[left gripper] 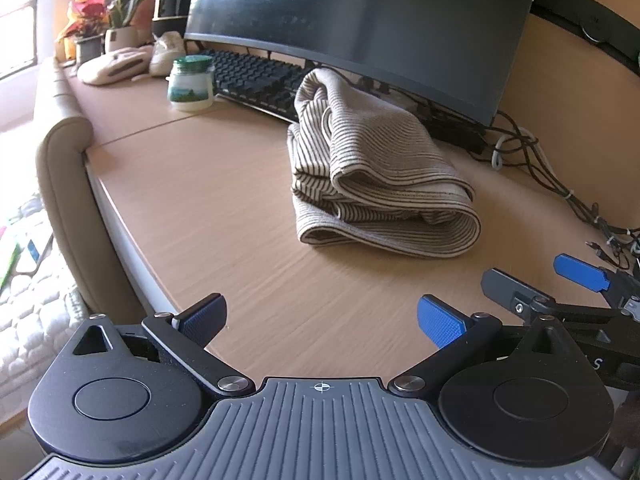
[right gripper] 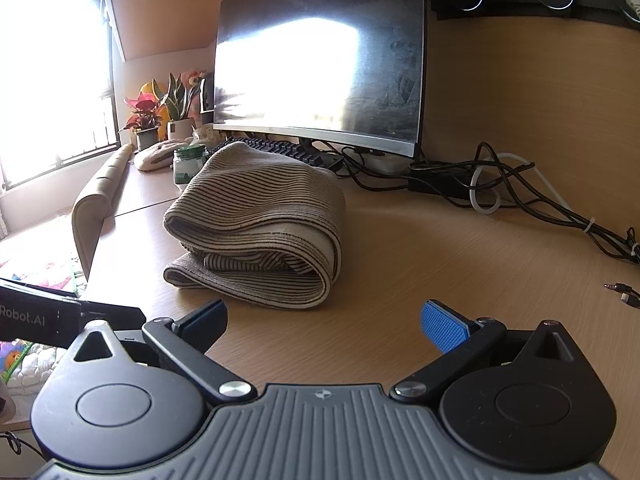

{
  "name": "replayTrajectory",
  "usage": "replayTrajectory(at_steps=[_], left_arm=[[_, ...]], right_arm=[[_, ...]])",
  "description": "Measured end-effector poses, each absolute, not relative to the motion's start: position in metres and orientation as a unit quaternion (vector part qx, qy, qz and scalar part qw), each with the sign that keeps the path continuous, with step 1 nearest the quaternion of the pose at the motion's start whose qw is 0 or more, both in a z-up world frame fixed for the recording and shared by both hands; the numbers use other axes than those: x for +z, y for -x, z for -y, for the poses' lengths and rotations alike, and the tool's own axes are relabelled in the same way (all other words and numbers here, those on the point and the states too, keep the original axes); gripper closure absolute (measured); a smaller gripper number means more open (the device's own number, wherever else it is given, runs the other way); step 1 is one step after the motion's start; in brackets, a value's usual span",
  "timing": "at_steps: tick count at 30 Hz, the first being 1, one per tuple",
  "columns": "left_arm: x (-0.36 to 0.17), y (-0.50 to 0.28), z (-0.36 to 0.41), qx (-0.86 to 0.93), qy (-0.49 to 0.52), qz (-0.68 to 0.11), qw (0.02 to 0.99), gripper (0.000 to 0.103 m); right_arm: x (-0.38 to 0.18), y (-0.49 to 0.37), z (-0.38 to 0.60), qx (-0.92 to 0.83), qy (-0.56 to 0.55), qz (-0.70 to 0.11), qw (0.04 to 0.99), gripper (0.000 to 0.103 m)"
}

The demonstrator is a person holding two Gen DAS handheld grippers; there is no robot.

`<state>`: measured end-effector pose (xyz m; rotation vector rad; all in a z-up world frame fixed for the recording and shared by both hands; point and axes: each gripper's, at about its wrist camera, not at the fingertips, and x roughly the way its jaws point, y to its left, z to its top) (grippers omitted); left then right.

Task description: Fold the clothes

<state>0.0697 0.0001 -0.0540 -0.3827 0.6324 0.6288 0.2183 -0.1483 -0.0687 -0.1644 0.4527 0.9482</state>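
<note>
A beige garment with thin dark stripes [left gripper: 372, 172] lies folded in a thick bundle on the wooden desk [left gripper: 224, 200], in front of the monitor. My left gripper [left gripper: 322, 322] is open above the desk's near edge, well short of the bundle, with nothing between its blue pads. In the right wrist view the same folded garment [right gripper: 260, 224] sits just beyond my right gripper [right gripper: 324, 326], which is also open and empty. The right gripper's fingers [left gripper: 580, 272] show at the right edge of the left wrist view.
A dark monitor [left gripper: 360, 20] and black keyboard [left gripper: 256, 76] stand behind the bundle. A green-lidded jar [left gripper: 190, 84], potted plants [left gripper: 104, 24] and a plush item [left gripper: 116, 66] sit at the far left. Tangled cables [right gripper: 500, 188] run along the right. A padded chair back [left gripper: 60, 184] borders the desk's left edge.
</note>
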Motion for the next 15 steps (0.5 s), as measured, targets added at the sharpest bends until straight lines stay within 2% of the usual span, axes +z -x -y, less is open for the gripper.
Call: replayTrajectory(at_steps=[15], left_arm=[[-0.0544,-0.0648,0.0003,0.317,0.176,-0.304,0.881,0.0]], right_arm=[[-0.0689,-0.2182,0.1489,0.456,0.08,-0.213,0.86,0.0]])
